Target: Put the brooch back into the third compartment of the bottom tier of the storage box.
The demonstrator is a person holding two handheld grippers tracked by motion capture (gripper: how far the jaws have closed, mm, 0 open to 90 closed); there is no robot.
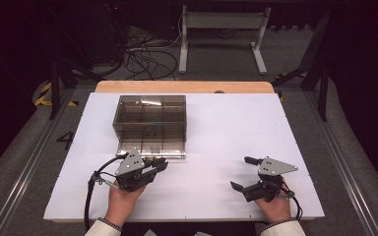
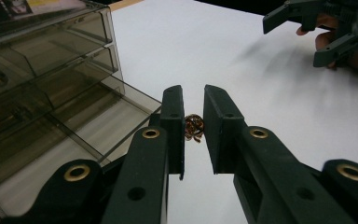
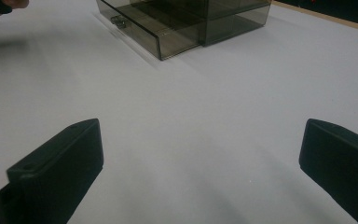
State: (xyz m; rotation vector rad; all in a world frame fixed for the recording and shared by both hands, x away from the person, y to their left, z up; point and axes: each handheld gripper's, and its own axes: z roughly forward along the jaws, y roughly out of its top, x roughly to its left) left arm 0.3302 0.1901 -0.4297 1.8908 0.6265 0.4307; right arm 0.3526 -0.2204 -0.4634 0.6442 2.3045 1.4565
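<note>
A person seated at a white table [image 1: 216, 128] holds a two-jaw gripper in each hand. The left gripper [image 2: 194, 128] has its jaws drawn close together on a small coppery, coiled object [image 2: 194, 127], which sits pinched between the inner faces of the two black pads just behind their tips. In the high view, the left gripper [image 1: 161, 164] points toward the near right corner of a smoky transparent drawer cabinet [image 1: 150, 124], with its tips just beside the front edge of the cabinet's pulled-out bottom drawer [image 1: 152, 151]. Seen along the left gripper's own jaws, that open drawer [image 2: 74, 135] lies to the left and just beyond the tips, while the stacked upper compartments rise farther left.

The right gripper [image 1: 242, 173] rests well apart from the cabinet, out to the right of the left gripper, with its jaws spread wide and nothing between them. Its own view shows the two pads standing far apart at either edge over bare white tabletop, the gap at [image 3: 200, 154], with the drawer [image 3: 154, 32] ahead and to the left, its small knob [image 3: 118, 20] facing out.
</note>
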